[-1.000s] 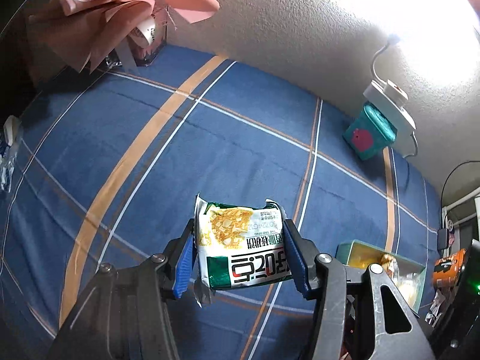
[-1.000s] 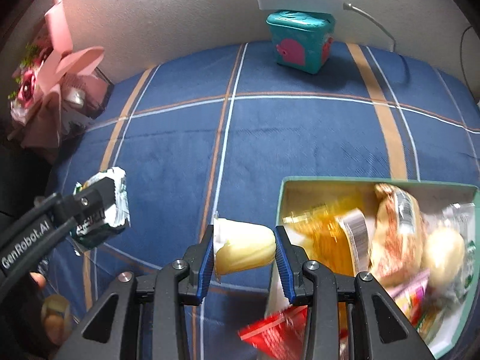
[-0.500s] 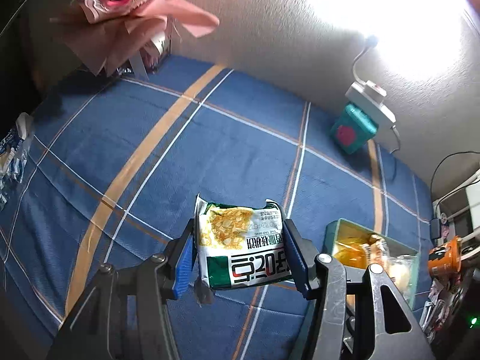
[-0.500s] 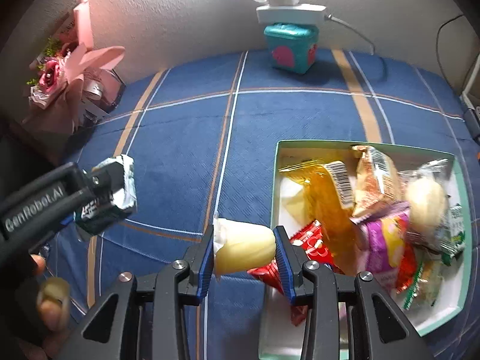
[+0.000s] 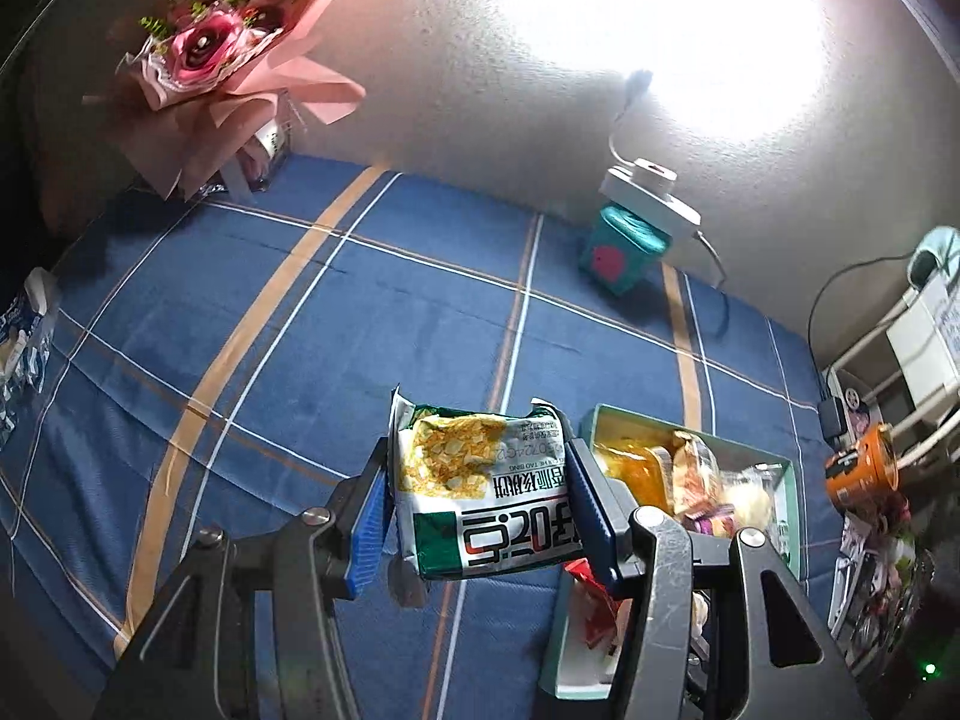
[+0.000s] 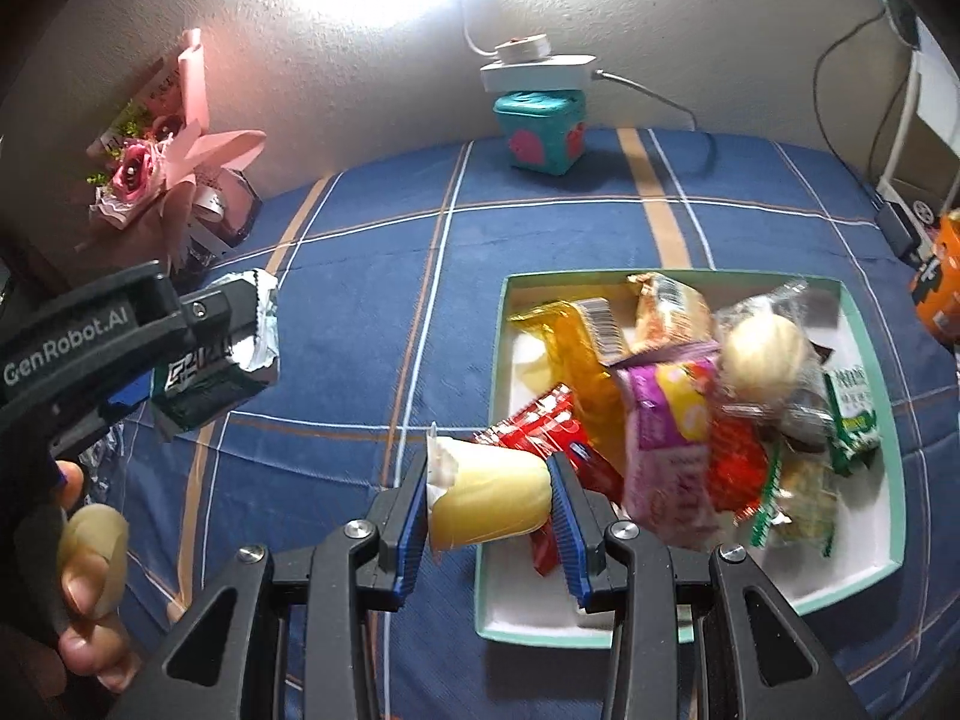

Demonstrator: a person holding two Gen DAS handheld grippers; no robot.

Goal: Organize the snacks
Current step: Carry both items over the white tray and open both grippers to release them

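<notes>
Snacks fill the teal box (image 6: pixel 870 348) while the left gripper (image 5: pixel 480 501) clamps a green packet (image 5: pixel 480 480) and the right gripper (image 6: pixel 489 495) a yellow cake (image 6: pixel 492 498).

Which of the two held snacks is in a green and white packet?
The flat packet in the left gripper; the right gripper holds a pale yellow wrapped snack.

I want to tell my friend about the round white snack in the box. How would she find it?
Start at the blue striped cloth, then find the green-rimmed snack box lying on it. Among the packets heaped inside, near the far right, sits a pale, round bun in clear wrap. Its neighbours are flat, colourful packets; it alone is plain, cream and ball-shaped.
</notes>
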